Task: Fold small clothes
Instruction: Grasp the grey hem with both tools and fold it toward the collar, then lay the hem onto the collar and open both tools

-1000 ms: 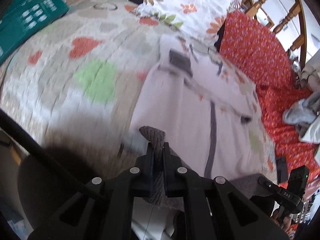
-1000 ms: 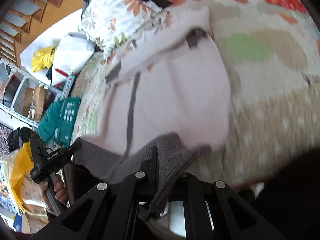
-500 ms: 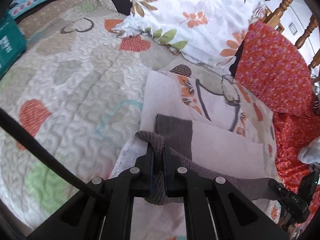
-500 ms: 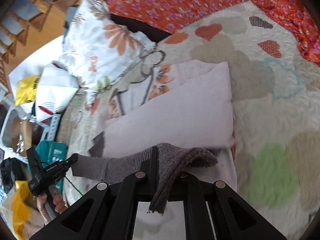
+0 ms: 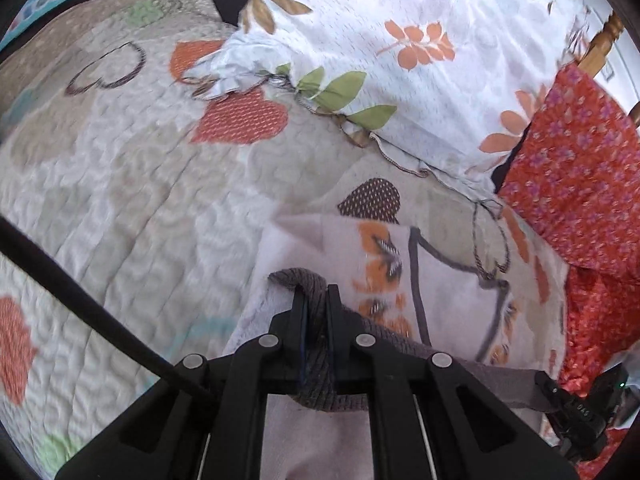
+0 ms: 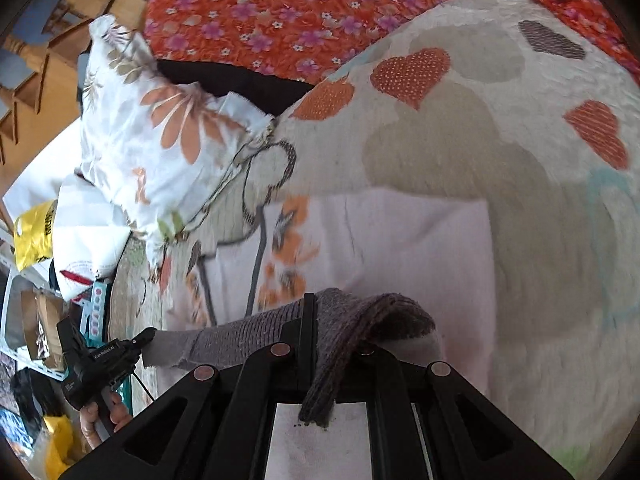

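On the quilt (image 5: 132, 200), patterned with hearts, lies a pale garment (image 6: 400, 248) with orange prints and dark lines, partly folded over itself. Its grey ribbed hem (image 5: 316, 364) is lifted off the bed and stretched between both grippers

Left gripper (image 5: 316, 300): jaws pressed together, pinching one end of the hem, which bunches up between the fingers and loops over their tips. From there the grey band runs to the lower right, towards the right gripper (image 5: 576, 412) at the frame's edge. Beyond the fingers the printed part of the garment lies flat on the quilt

Right gripper (image 6: 320, 312): jaws likewise closed on the other end of the hem, whose loose corner drapes over the right finger and hangs down between the arms. In this view the band stretches left to the left gripper (image 6: 140, 340), which a hand (image 6: 104, 412) holds by its handle

Above the garment a white pillow (image 5: 400, 40) with orange flowers and green leaves rests on the quilt; beside it sits a red cloth (image 6: 280, 8) with small purple flowers. Wooden bed posts (image 6: 48, 40) stand behind the pillow, and a yellow bag (image 6: 34, 232) shows off the bed's side
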Demonstrator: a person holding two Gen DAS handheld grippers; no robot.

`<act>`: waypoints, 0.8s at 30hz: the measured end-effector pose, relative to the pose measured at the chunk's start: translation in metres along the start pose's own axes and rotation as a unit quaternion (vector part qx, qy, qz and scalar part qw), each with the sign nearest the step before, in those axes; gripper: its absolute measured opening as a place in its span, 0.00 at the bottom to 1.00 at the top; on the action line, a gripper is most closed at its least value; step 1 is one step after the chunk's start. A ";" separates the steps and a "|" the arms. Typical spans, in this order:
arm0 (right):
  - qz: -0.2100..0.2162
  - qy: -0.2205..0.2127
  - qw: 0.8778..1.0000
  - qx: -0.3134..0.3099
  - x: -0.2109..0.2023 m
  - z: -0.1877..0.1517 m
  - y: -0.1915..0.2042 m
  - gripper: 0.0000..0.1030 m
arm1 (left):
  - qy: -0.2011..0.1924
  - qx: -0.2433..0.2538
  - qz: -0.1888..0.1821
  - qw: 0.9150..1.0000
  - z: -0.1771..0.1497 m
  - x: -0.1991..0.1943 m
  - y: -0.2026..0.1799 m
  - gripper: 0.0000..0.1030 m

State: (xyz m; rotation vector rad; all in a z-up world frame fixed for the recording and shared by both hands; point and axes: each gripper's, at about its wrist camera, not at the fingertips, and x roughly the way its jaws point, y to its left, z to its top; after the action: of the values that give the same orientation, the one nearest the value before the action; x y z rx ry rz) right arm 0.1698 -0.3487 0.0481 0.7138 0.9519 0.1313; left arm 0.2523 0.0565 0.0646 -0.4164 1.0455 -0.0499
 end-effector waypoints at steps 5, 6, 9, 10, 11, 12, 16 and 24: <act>0.040 0.020 0.998 0.042 0.028 0.014 -0.022 0.09 | 0.010 -0.019 -0.009 1.000 0.022 0.023 0.002 0.15; 0.053 0.024 0.997 0.058 0.032 0.016 -0.029 0.11 | 0.008 -0.029 -0.013 0.999 0.026 0.025 0.006 0.20; 0.084 0.023 0.992 0.087 0.035 0.022 -0.042 0.18 | 0.014 -0.074 -0.039 0.996 0.037 0.030 0.022 0.27; 0.093 0.015 0.991 0.098 0.033 0.025 -0.047 0.29 | 0.016 -0.084 -0.042 0.995 0.040 0.030 0.026 0.30; 0.098 0.007 0.989 0.106 0.030 0.027 -0.050 0.34 | 0.018 -0.096 -0.043 0.994 0.041 0.031 0.032 0.31; 0.104 -0.001 0.988 0.115 0.028 0.028 -0.053 0.44 | 0.019 -0.100 -0.042 0.994 0.042 0.030 0.033 0.33; 0.098 -0.036 0.985 0.138 0.010 0.036 -0.063 0.56 | 0.018 -0.081 -0.019 0.996 0.037 0.020 0.034 0.35; 0.069 -0.057 0.987 0.134 -0.024 0.027 -0.059 0.59 | 0.000 0.015 0.022 1.000 -0.008 -0.022 0.027 0.51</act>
State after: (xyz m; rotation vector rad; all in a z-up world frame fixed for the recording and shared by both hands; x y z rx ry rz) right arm 0.1653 -0.4169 0.0386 1.0258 0.8191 0.0835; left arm 0.2299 0.0837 0.0695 -0.3663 1.0530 -0.0261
